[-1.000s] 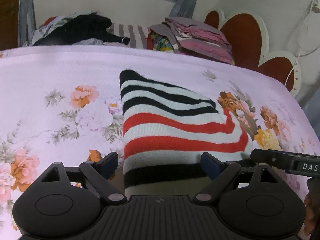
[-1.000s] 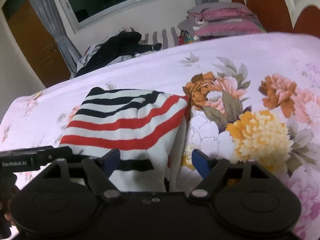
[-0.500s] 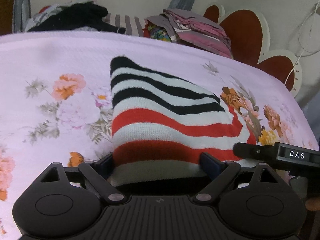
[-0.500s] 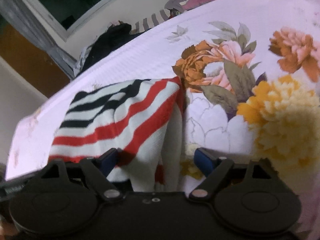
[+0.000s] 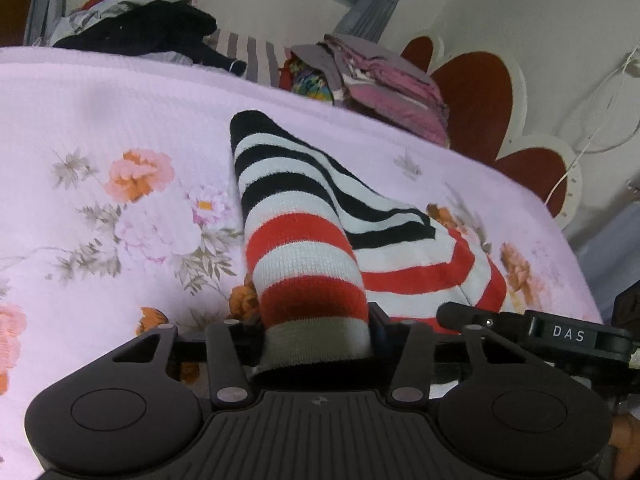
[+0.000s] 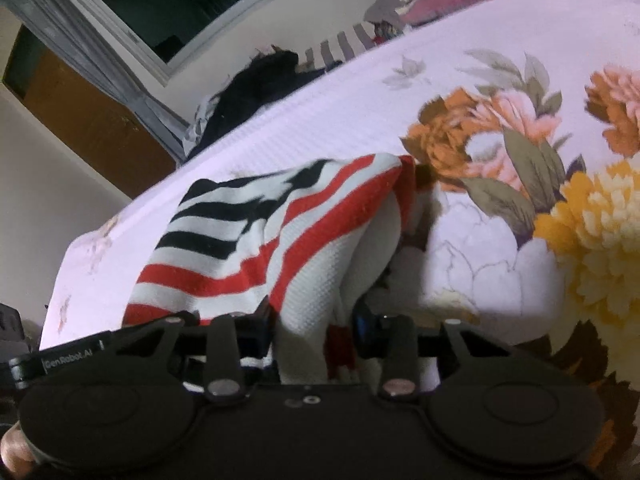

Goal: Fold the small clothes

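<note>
A small knitted garment with black, white and red stripes (image 5: 304, 240) lies on the pink floral bedspread (image 5: 120, 120). My left gripper (image 5: 316, 332) is shut on its near left edge, and the cloth rises in a ridge from the jaws. My right gripper (image 6: 316, 324) is shut on the garment's (image 6: 256, 248) near right edge, with white and red cloth bunched between the jaws. The right gripper also shows at the right of the left wrist view (image 5: 532, 332). The far end of the garment rests on the bed.
Beyond the far bed edge lie a dark clothes heap (image 5: 152, 32) and a stack of folded pink and grey clothes (image 5: 380, 80). A red and white headboard (image 5: 480, 92) stands at the right. A window and a door (image 6: 80, 120) are behind.
Both grippers moved forward onto the garment's near edge and shut on it. The near edge has lifted and bunched into folds.
</note>
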`<action>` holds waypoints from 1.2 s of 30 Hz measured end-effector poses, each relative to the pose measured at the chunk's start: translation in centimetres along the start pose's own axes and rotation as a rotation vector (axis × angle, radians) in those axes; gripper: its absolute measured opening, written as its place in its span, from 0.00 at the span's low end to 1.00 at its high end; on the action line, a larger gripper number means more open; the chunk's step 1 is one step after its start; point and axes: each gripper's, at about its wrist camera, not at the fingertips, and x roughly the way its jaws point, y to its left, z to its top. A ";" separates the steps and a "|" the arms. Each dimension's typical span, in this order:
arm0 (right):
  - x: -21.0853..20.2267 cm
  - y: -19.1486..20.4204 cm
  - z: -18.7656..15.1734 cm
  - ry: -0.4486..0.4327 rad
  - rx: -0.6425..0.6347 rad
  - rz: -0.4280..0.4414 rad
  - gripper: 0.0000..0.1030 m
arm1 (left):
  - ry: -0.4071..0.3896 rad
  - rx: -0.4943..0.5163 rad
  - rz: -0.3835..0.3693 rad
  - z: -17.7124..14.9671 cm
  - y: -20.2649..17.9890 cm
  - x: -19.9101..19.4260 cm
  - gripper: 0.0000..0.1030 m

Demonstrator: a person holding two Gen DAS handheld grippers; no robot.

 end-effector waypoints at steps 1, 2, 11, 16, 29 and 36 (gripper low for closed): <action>-0.2 0.6 0.2 -0.002 -0.007 0.007 0.36 | -0.007 0.010 -0.001 0.2 0.1 -0.7 0.47; -0.4 1.5 0.3 -0.004 -0.013 0.011 0.36 | -0.012 0.013 -0.004 0.5 0.5 -1.5 0.47; 2.6 13.8 -1.0 -0.008 -0.087 0.109 0.36 | -0.091 -0.023 0.038 3.0 10.7 -11.6 0.47; 8.1 23.1 -4.3 0.006 -0.095 0.157 0.36 | -0.118 -0.027 0.082 3.9 20.6 -17.0 0.47; 22.6 35.4 -9.4 0.089 -0.092 0.112 0.36 | -0.191 0.014 0.271 5.6 40.0 -20.5 0.46; 22.7 34.9 -9.5 0.068 -0.109 -0.008 0.46 | -0.167 -0.011 0.248 5.2 41.6 -19.1 0.47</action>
